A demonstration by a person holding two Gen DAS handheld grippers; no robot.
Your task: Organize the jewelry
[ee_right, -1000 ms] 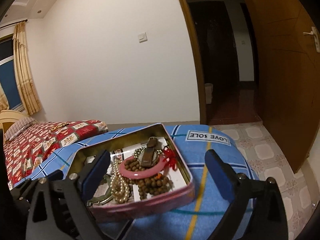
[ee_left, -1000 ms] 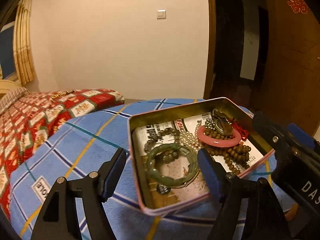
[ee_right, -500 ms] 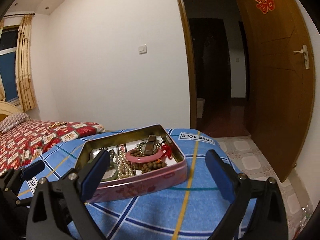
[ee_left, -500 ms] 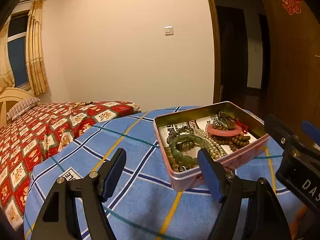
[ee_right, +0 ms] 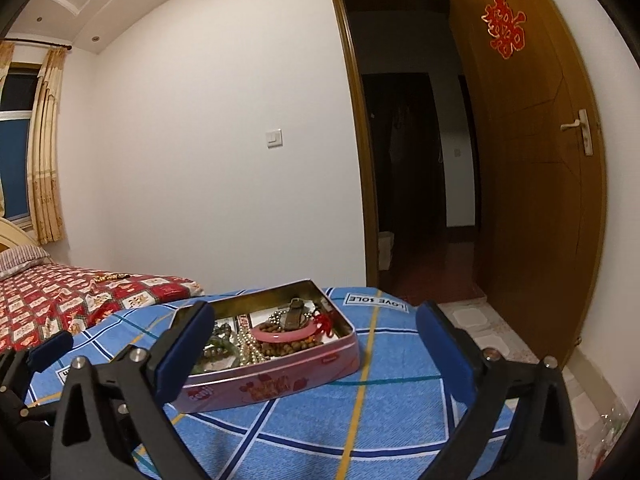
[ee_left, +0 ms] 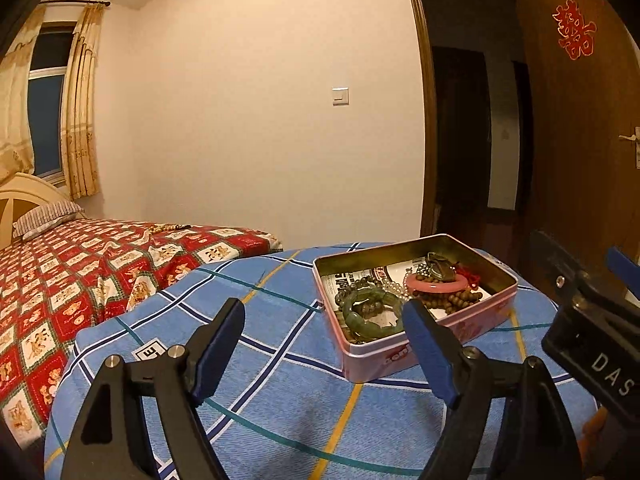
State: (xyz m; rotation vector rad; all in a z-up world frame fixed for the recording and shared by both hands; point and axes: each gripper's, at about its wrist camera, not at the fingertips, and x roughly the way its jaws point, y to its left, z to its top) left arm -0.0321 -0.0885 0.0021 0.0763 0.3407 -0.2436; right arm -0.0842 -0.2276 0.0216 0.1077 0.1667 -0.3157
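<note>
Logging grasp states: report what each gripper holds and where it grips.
Nothing is held. The left gripper and right gripper are both open and empty, short of the jewelry tin.

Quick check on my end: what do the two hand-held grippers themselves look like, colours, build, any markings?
Both match. The left hand-held gripper has two black plastic arms with triangular cut-outs and silver bolts, each ending in a dark blue pad. The right hand-held gripper has the same build. Seen from the left camera, the right one's black body carries white letters "DAS". No cables or sleeves show.
</note>
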